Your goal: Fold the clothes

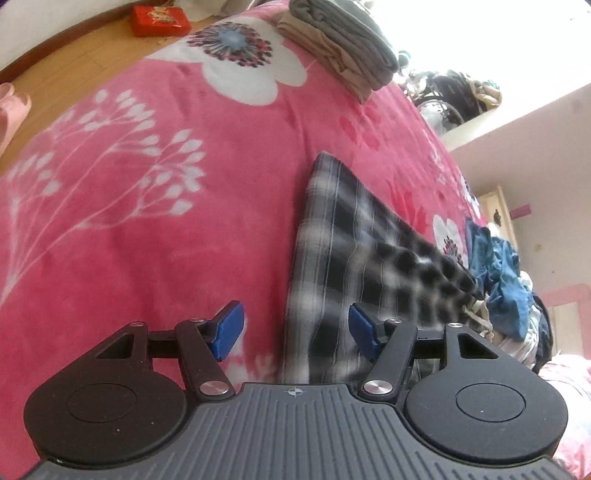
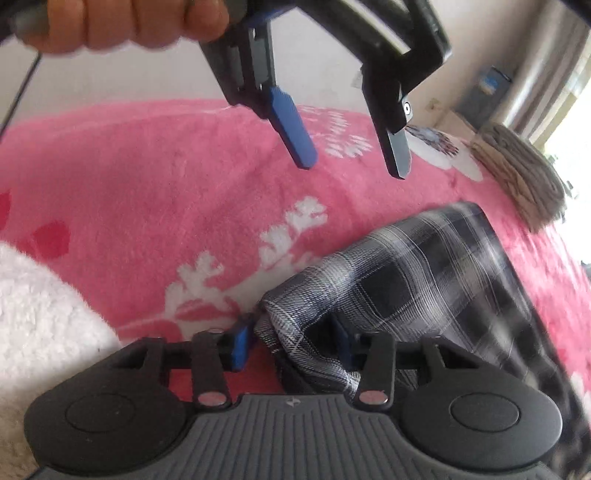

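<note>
Nowhere legible writing; left tongs [image 1: 295, 328] spread, right tongs [image 2: 293, 345] pinching the plaid garment [image 2: 424, 280]

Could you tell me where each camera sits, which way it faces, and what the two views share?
Left wrist: on the left hand-held gripper, looking down across the pink blanket; its blue pads stand open over the plaid garment's edge.
Right wrist: on the right hand-held gripper, with plaid cloth bunched between its fingers; the left hand-held gripper and a hand show above.
Shared: plaid garment, blanket, folded grey stack.
</note>
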